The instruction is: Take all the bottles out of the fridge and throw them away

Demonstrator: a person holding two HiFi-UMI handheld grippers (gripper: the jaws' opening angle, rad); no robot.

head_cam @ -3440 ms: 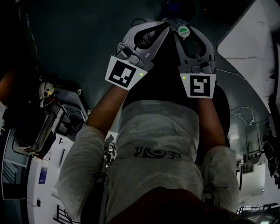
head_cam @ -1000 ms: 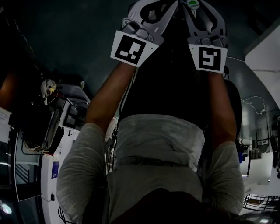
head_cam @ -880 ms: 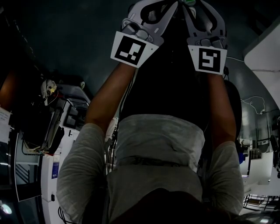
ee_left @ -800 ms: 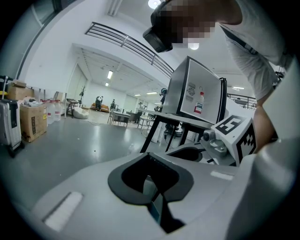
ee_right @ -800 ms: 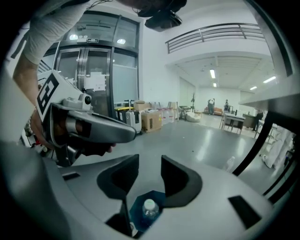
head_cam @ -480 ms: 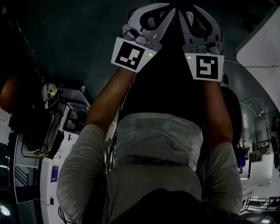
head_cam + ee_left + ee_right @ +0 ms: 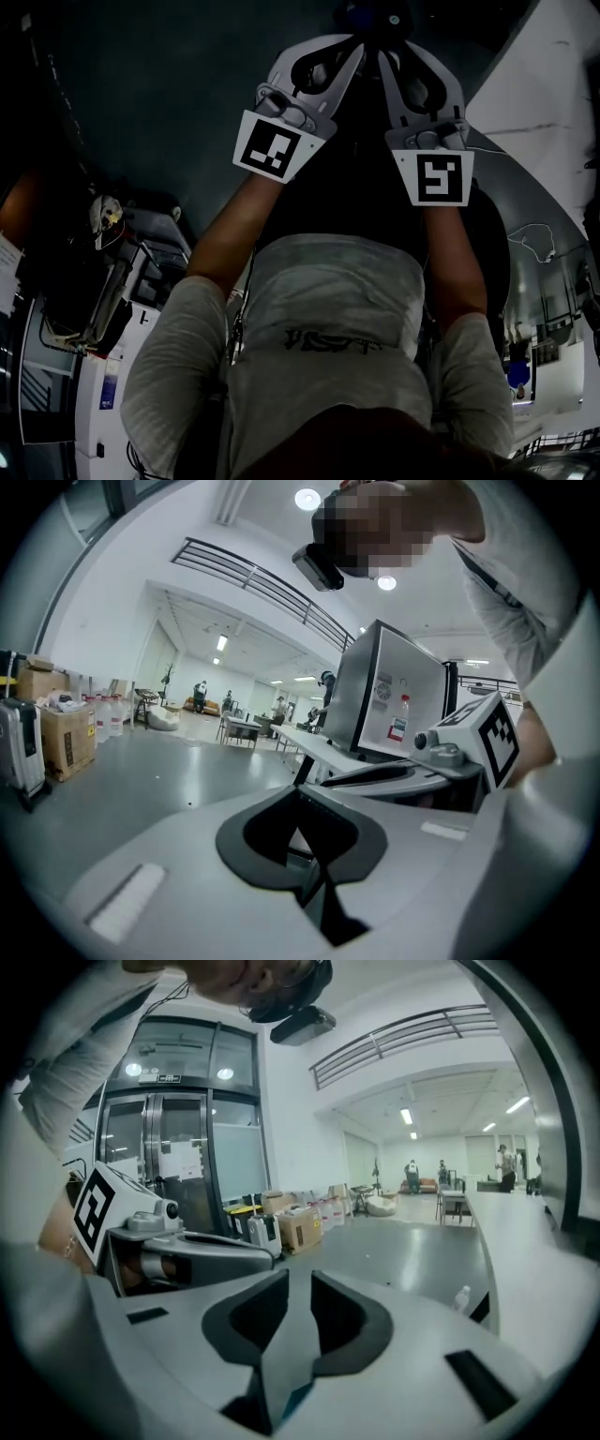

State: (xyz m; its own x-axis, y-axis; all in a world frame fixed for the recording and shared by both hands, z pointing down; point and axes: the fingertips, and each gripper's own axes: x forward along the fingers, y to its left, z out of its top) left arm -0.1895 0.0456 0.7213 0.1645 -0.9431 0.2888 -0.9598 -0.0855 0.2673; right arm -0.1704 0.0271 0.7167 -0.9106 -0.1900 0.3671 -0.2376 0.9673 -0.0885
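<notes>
red-labelled bottle (image 7: 400, 722), grey floor (image 7: 141, 771), brown boxes (image 7: 66, 742)

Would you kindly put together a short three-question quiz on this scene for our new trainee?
1. True or false: the right hand-held gripper grips a bottle.
2. In the left gripper view, where is the red-labelled bottle? A: in the fridge. B: in the right hand-held gripper. C: in the left hand-held gripper.
3. Which hand-held gripper has its jaws together?

Key:
1. False. Its jaws are closing with nothing between them.
2. A.
3. The left hand-held gripper.
</notes>
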